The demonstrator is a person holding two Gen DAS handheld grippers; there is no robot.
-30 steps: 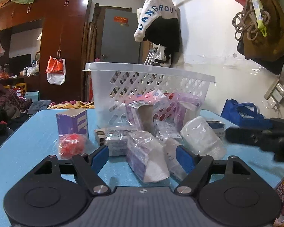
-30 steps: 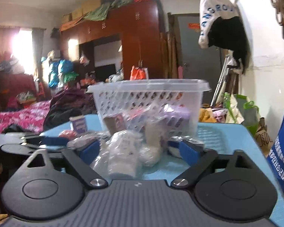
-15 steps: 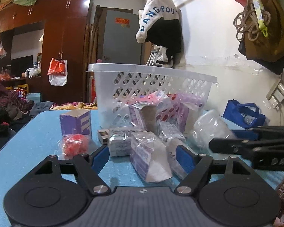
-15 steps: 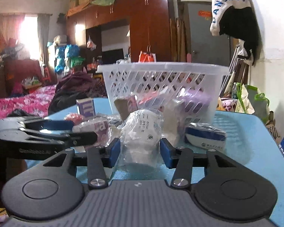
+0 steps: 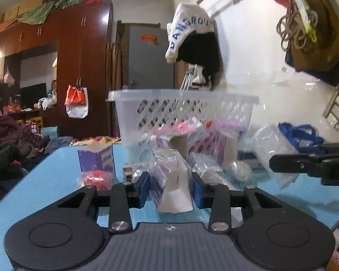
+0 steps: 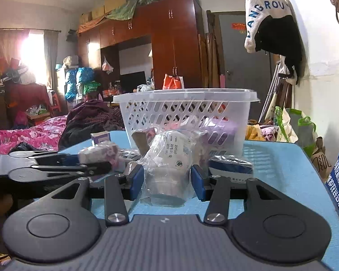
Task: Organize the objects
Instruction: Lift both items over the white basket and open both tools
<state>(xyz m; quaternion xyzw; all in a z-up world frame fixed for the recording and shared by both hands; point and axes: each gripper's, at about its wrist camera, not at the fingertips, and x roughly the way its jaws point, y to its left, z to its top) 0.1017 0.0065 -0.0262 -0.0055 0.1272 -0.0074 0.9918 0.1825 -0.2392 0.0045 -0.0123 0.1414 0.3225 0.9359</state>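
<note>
Now both sets of jaws have closed in: left gripper clamps a purple pack, right gripper a wrapped cup, both lifted; beyond them the basket waits on the table

Packets inside the basket beyond the left tongs blur behind its lattice; their labels are unreadable.
</note>
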